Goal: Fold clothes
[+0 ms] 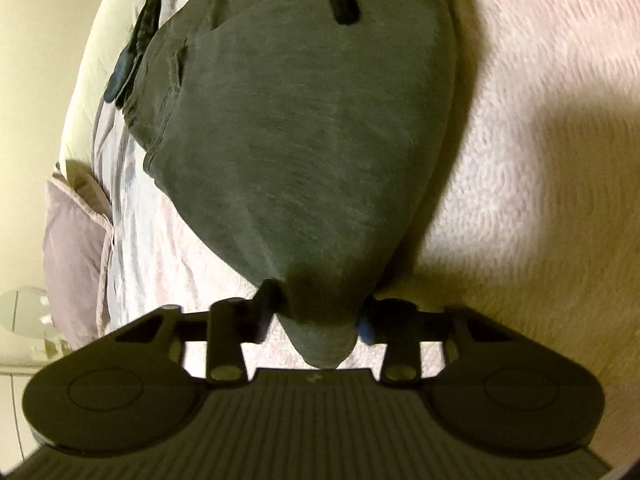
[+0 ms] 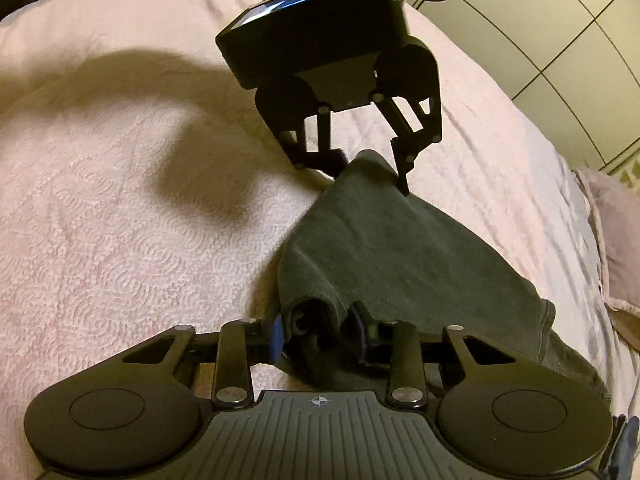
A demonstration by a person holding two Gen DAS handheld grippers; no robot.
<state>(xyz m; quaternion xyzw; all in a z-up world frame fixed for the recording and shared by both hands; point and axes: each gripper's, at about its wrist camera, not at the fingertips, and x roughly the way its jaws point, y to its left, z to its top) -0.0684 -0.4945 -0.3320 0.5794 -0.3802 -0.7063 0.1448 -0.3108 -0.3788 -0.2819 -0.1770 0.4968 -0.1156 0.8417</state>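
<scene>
1. Left wrist view: my left gripper [image 1: 320, 316] is clamped on a corner of the grey garment [image 1: 304, 128], which lies on the bedspread [image 1: 540, 80]
2. My right gripper [image 2: 320, 332] pinches the opposite corner

text: you find no readable words, numbers or brand names in either view | sign: you see only a small crosshair mark on the right gripper [image 2: 320, 330] body, at the centre of its ribbed top edge | labels: none you can read
</scene>
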